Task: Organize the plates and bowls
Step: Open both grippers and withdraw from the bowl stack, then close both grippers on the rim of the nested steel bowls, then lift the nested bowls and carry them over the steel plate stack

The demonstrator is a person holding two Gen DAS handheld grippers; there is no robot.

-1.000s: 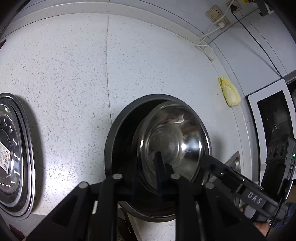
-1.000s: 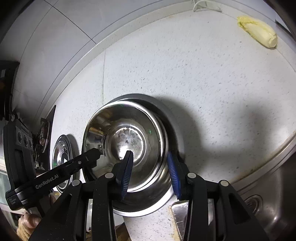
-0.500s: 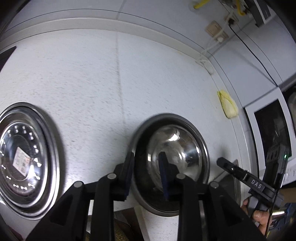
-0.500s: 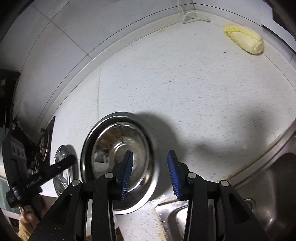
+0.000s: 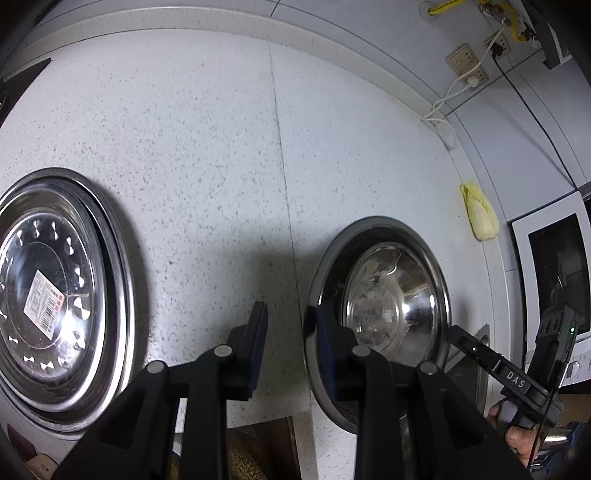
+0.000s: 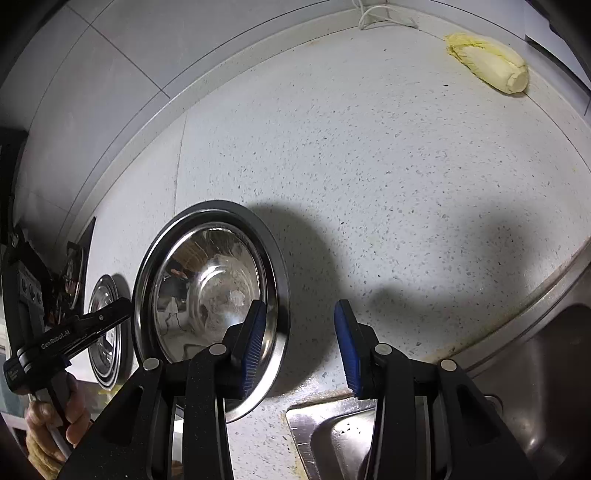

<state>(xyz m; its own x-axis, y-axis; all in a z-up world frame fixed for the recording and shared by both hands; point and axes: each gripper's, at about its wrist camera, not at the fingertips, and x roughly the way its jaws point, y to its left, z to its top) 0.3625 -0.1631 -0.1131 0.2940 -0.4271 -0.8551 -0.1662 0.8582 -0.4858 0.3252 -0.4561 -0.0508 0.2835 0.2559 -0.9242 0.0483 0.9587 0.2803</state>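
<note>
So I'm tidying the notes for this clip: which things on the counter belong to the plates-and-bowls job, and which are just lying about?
Part of the job:
- nested steel bowls
- stacked steel plates

Just lying about:
- cabbage
- white cable from the wall socket
- sink
- microwave

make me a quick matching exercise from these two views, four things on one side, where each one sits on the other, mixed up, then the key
Things:
1. small steel bowl
2. plate with a barcode sticker
3. yellow cabbage
4. sink

Places:
A. set into the counter on the right side of the right wrist view
B. by the back wall, near a white cable
C. nested inside a wider steel dish
D. on top of a stack at the left of the left wrist view

Pairs: 1-C, 2-D, 3-B, 4-A
</note>
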